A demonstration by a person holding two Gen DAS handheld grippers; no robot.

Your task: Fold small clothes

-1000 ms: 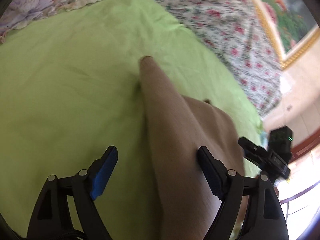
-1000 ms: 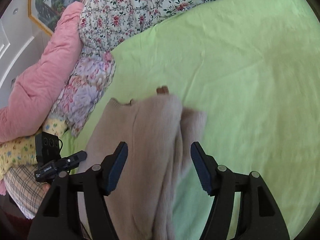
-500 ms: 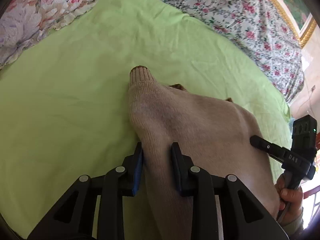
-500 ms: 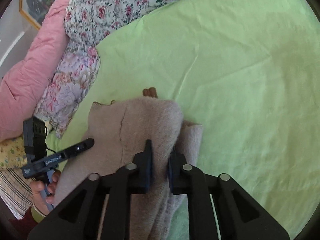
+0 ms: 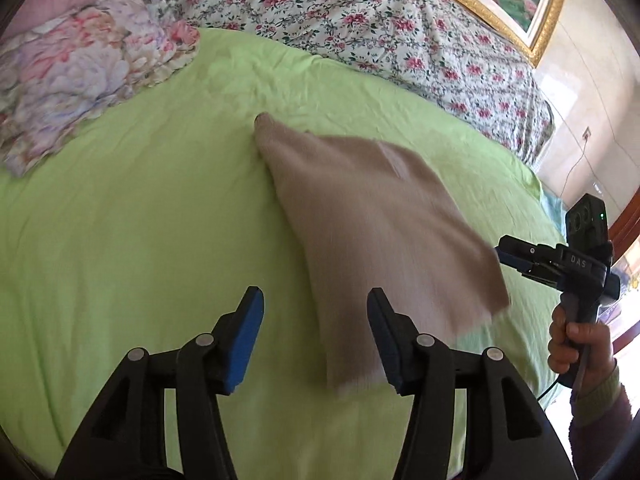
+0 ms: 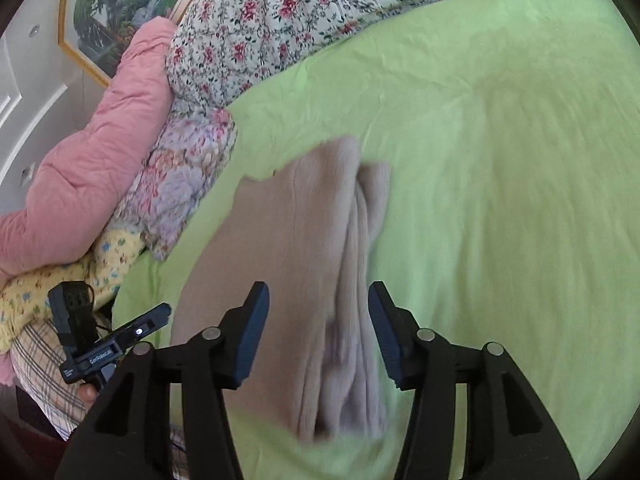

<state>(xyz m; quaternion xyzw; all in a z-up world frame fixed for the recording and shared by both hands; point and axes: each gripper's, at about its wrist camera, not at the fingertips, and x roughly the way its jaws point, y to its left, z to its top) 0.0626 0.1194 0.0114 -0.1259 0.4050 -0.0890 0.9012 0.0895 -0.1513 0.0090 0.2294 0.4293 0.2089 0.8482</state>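
Both grippers reopened, sweater [image 5: 372,220] edges blurred

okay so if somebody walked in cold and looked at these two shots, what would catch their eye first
Probably the beige knit garment, lying blurred in the middle of a bright green sheet. Next, the left gripper and the right gripper, both open at the garment's near edge. Behind, a rose-print quilt fills the far side, with a pink comforter heaped beside it.

Beige sweater [image 5: 372,216] soft knit; green sheet [image 5: 140,220] matt cloth.
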